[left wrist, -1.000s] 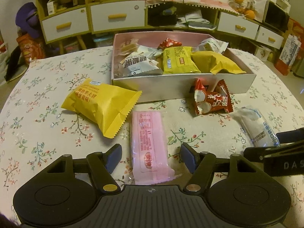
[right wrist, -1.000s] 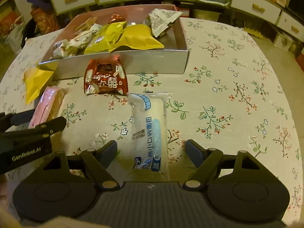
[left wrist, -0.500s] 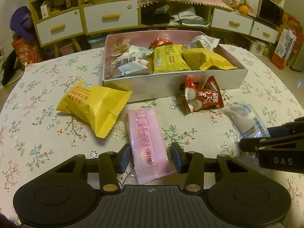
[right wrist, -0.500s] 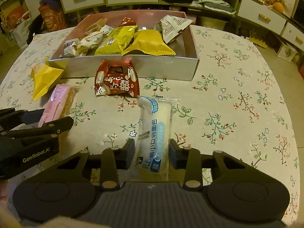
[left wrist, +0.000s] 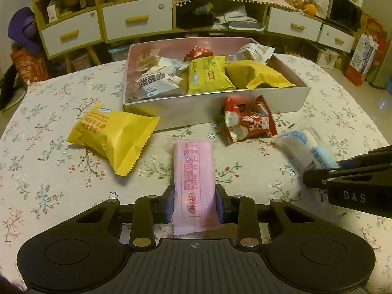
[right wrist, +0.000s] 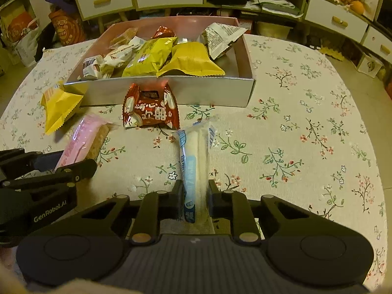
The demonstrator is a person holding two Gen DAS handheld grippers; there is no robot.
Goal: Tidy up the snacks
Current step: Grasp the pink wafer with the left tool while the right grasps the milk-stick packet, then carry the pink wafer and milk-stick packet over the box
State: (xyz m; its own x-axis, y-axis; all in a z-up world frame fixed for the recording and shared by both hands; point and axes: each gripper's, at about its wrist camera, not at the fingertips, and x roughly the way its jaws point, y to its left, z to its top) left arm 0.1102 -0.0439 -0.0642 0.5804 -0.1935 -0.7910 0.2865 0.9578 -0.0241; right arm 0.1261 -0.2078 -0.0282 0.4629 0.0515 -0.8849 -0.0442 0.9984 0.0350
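Floral-cloth table near edge: left gripper (left wrist: 194,202) closing, pads pinching the pink bar (left wrist: 193,171), right gripper (right wrist: 196,203) clamped on the white roll (right wrist: 196,156), both long axes pointing straight ahead at the box (left wrist: 220,112) mid-table.

four loose snack packets (left wrist: 193,178), one box (left wrist: 215,112)

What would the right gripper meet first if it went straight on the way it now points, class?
The right gripper, shut on the blue-and-white packet, points down at the tablecloth. It would probably press the packet into the cloth first; further along that line lies the red snack packet, though depth is unclear.
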